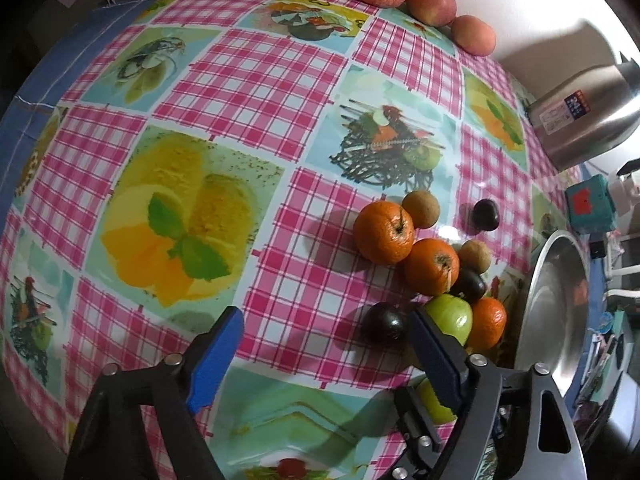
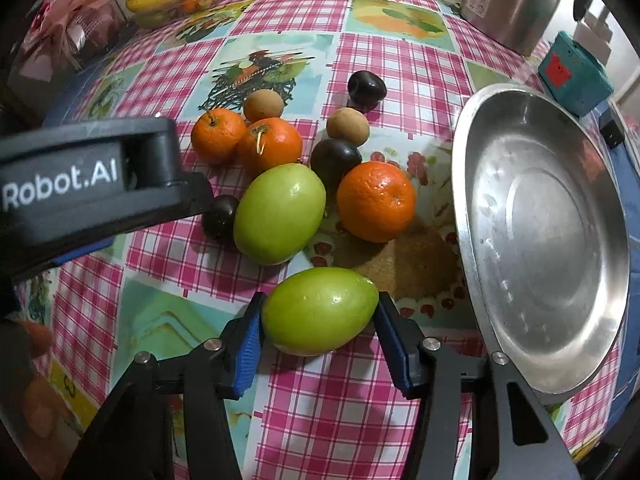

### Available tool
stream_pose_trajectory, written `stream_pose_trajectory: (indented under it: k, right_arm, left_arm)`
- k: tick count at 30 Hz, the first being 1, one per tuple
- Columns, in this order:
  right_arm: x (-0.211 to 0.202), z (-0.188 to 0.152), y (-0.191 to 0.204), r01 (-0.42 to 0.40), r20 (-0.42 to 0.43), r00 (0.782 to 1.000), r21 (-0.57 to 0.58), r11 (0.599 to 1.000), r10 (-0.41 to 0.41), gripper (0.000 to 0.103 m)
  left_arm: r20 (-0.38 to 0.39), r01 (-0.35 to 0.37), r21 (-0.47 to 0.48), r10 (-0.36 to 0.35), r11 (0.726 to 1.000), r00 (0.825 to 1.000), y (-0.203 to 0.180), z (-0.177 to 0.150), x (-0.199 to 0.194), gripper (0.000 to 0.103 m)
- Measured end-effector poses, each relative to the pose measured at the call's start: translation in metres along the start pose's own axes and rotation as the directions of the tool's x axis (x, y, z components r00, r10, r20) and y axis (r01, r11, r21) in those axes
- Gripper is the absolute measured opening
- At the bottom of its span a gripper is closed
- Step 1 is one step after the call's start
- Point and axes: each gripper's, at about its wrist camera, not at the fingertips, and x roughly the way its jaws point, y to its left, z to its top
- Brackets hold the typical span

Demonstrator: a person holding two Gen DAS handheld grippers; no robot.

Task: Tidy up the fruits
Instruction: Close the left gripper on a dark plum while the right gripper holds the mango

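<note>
Covering the whole table, your checked tablecloth (image 2: 320,408) carries everything, with the steel plate (image 2: 548,240) lying bare at the right edge and a steel flask (image 2: 516,0) standing behind it. Your right gripper (image 2: 318,346) points steeply down with its blue pads set against both ends of the nearer green fruit (image 2: 320,314), which rests on the cloth just left of the plate. Your left gripper (image 1: 326,354) hangs spread over bare cloth, nothing between its fingers, the right finger just beside a dark plum (image 1: 384,324). A second green fruit (image 2: 280,212) lies behind the gripped one, touching that plum, and three oranges (image 2: 376,200) crowd beside it. Smaller still, two brown kiwis (image 2: 347,126) and two more dark plums (image 2: 366,86) sit at the back of the cluster.
</note>
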Motion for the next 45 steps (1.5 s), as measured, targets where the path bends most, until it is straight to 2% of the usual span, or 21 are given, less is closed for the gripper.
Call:
stream_pose_trajectory:
  k: [4,10,15,20,25,32,36,39,45]
  right_arm:
    - [0.0,-0.001,0.001,-0.003,-0.004,1.0,-0.004,1.0,0.003,0.055]
    - [-0.003,-0.004,-0.008,-0.033,-0.015,0.999,0.036,0.999,0.034,0.055]
    - [-0.003,-0.004,-0.019,-0.038,-0.017,0.999,0.049,0.998,0.039,0.055]
    - [-0.006,-0.003,-0.022,-0.044,-0.012,0.999,0.046,0.998,0.044,0.055]
    - [-0.012,-0.004,-0.016,-0.048,-0.008,0.999,0.052,0.997,0.048,0.055]
    - [-0.019,-0.003,-0.02,-0.057,-0.006,0.998,0.063,0.996,0.057,0.055]
    - [-0.023,-0.002,-0.024,-0.065,0.003,0.998,0.068,0.996,0.065,0.055]
    - [-0.027,-0.001,-0.024,-0.067,0.002,0.998,0.069,0.995,0.068,0.055]
    - [-0.026,-0.002,-0.024,-0.068,0.001,0.998,0.077,0.995,0.068,0.055]
  left_arm:
    - [0.007,0.052,-0.019,-0.051,0.998,0.999,-0.001,0.004,0.002,0.074]
    - [-0.01,0.085,-0.033,-0.085,0.996,0.996,-0.006,0.007,0.013,0.062]
    - [-0.01,0.077,-0.034,-0.077,0.996,0.997,-0.007,0.004,0.017,0.061]
    - [0.001,-0.007,0.005,0.007,1.0,1.0,-0.012,0.005,0.018,0.062]
    - [-0.006,-0.022,-0.001,0.022,1.0,1.0,-0.01,0.006,0.017,0.064]
    - [0.03,-0.095,-0.085,0.098,0.992,0.995,0.021,0.012,0.003,0.063]
    - [0.061,-0.044,-0.134,0.052,0.99,0.997,0.034,0.018,-0.006,0.063]
    - [0.058,-0.01,-0.101,0.016,0.995,0.998,0.028,0.019,-0.005,0.063]
    - [0.017,-0.011,-0.053,0.012,0.999,1.0,0.018,0.018,0.012,0.06]
